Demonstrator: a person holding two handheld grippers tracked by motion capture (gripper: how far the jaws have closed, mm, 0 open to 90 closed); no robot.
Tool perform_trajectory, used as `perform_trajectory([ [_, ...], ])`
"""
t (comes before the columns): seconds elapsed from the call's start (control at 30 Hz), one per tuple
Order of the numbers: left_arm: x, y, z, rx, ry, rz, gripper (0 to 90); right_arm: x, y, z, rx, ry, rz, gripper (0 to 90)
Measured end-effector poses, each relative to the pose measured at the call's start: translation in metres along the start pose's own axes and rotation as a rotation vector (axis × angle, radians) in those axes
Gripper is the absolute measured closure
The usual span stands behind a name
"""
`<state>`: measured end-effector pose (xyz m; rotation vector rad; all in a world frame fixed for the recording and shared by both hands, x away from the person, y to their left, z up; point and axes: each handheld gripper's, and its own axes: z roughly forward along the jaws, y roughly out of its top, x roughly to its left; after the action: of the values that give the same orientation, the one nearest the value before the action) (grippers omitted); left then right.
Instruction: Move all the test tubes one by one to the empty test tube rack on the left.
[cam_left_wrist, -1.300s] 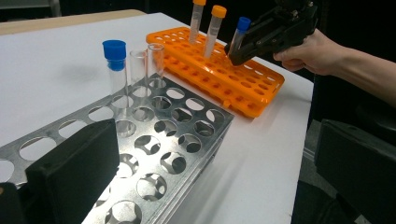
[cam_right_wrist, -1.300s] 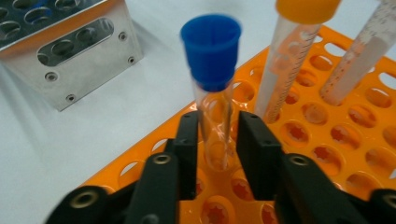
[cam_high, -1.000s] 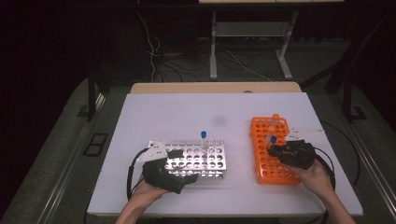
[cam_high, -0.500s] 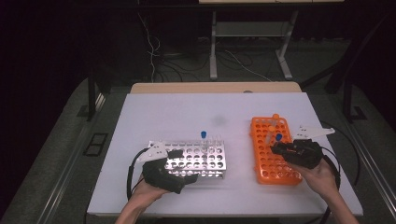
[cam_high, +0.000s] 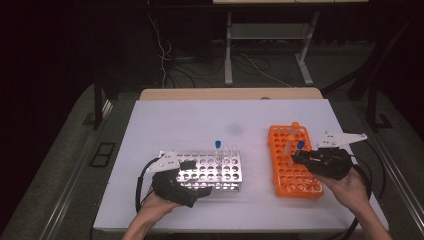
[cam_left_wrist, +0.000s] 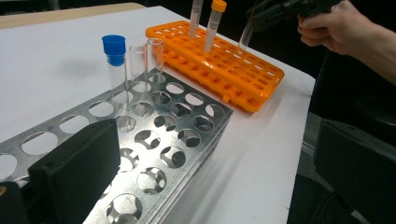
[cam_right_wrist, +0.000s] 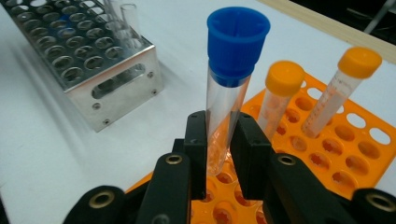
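Right claw (cam_right_wrist: 218, 154) clenched on the blue-capped tube (cam_right_wrist: 231, 79), long axis near upright, just above the orange rack (cam_high: 292, 165); the metal rack (cam_high: 212, 170), pressed by the left claw (cam_high: 197, 187), lies well apart across the tabletop (cam_high: 200, 120)

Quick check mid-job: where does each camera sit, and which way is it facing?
High view: above the person's side, looking forward and down on the table; both forearms enter from below.
Left gripper view: low by the metal rack, facing the orange rack; the other hand shows.
Right gripper view: along its jaws, clamped on the blue-capped tube.
Shared: both racks.
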<state>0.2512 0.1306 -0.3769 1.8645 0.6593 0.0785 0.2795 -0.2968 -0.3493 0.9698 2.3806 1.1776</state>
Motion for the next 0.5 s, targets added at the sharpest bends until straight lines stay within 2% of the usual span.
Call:
perform_trajectory([
  [0.27,-0.003,0.016,0.003,0.039,-0.029,0.029,0.9,0.013,0.015,-0.007,0.038,0.062,-0.055,76.4],
  [0.5,-0.013,0.047,0.016,0.129,-0.099,0.088,2.2,0.029,0.028,-0.006,0.085,0.124,-0.107,76.4],
])
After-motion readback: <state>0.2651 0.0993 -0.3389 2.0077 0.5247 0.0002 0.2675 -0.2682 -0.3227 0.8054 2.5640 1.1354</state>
